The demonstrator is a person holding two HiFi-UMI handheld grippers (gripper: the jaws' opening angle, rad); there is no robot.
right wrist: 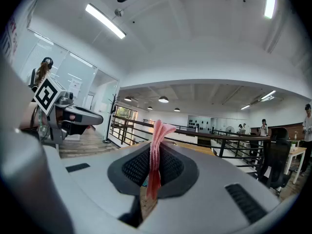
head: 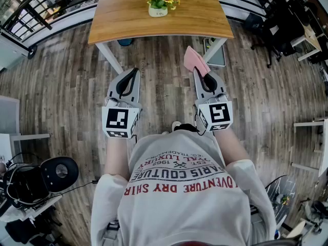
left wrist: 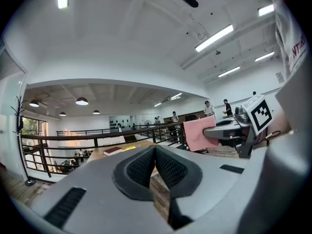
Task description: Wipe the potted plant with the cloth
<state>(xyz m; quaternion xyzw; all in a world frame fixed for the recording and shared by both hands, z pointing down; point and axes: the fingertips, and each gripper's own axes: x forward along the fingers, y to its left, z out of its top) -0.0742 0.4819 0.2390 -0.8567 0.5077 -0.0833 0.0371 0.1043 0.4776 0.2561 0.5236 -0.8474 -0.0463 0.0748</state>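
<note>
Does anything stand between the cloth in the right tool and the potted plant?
Nothing visible does. Between the cloth, clamped in the right tool, and the potted plant lie only floor and the near part of the table.

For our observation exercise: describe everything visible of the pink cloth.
The cloth is pink, thin and soft-looking, without visible print. It is pinched in folds between the shut jaws of the right gripper; most of it sticks out past the jaw tips, and a shorter end hangs down between them. It is held in the air, short of the table, touching only the gripper.
</note>
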